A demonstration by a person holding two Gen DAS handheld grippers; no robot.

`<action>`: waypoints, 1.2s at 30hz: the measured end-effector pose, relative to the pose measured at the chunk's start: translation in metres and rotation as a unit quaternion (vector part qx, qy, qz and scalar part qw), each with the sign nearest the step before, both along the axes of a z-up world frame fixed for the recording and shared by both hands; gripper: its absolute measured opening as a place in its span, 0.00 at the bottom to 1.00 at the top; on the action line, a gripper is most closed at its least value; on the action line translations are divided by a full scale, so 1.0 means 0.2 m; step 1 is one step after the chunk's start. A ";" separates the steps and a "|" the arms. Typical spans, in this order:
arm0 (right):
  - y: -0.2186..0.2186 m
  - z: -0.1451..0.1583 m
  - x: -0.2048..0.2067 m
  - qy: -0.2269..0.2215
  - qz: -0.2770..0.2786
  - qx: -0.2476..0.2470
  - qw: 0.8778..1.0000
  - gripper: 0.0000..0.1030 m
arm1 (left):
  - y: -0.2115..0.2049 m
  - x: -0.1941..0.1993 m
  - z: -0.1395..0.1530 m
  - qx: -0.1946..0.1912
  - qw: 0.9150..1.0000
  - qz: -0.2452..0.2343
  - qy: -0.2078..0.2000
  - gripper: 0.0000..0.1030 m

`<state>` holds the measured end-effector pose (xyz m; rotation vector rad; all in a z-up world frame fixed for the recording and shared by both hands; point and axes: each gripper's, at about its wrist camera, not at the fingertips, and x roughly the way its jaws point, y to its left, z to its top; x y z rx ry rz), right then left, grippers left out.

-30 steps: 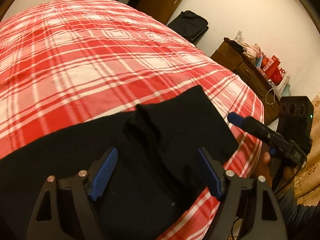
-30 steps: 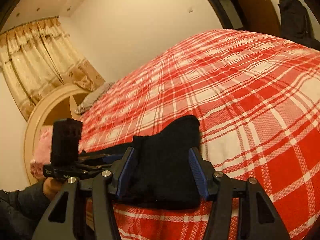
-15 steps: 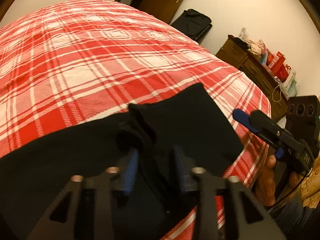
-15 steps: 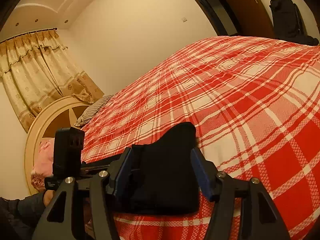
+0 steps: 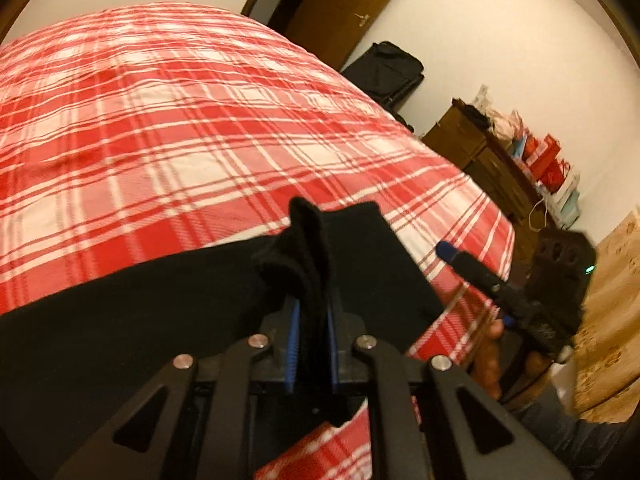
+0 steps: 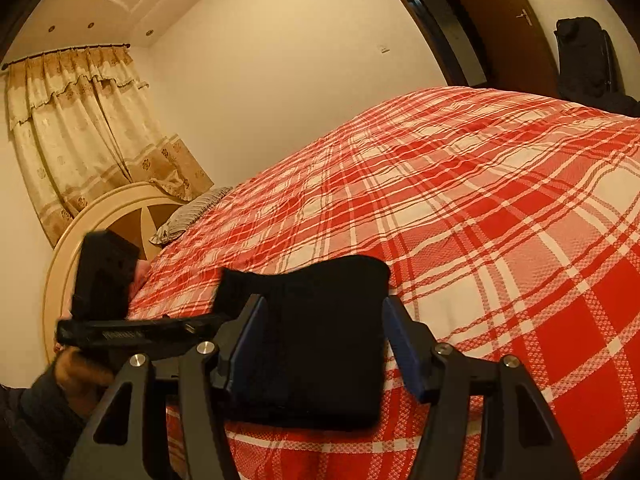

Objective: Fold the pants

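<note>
**Left tongs pinching pants fabric, right tongs wide over the folded end**

Left tongs (image 5: 312,344): blue pads squeezed narrow on a ridge of black fabric bunched up from the black pants (image 5: 160,312). The pinched fold stands up above the flat cloth, rising past the tips toward the plaid.

Right tongs (image 6: 324,340): spread wide, blue pads either side of the pants' (image 6: 320,344) folded end, not gripping. Can't tell whether the tips touch the cloth. From the left wrist view the right tongs (image 5: 472,268) sit just off the pants' right edge, over the bed's corner, held by the person's right hand (image 5: 492,356).

Pants: lying flat on the near edge of the bed, on the red-and-white plaid bedspread (image 5: 180,128). Long black span runs left in the left wrist view; the squared-off end sits near the bed's right corner. The right wrist view shows that end as a thick layered block hanging slightly over the bed edge.

Left tongs (image 6: 132,330) also show in the right wrist view, low left, with the left hand (image 6: 80,368) under them.

Around: cream headboard (image 6: 68,248), grey pillow (image 6: 188,216), curtains (image 6: 80,128), wooden door (image 5: 344,12), black bag (image 5: 384,68) against the wall, wooden dresser (image 5: 480,160) with red gift bags (image 5: 548,160).
</note>
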<state>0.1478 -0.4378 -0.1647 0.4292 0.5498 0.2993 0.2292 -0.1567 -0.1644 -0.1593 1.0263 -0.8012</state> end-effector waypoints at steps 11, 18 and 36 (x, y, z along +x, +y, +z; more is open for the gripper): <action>0.07 -0.01 0.00 0.003 0.018 -0.024 1.000 0.61 | 0.46 0.01 0.05 -0.007 0.997 0.076 0.025 0.12; 0.14 -0.01 -0.01 0.003 0.029 -0.047 0.998 0.61 | 0.65 0.01 0.03 -0.021 0.992 0.104 0.064 0.12; 0.22 -0.03 -0.01 0.008 0.061 -0.065 0.996 0.61 | 0.95 -0.01 -0.13 -0.003 0.981 0.179 0.080 0.12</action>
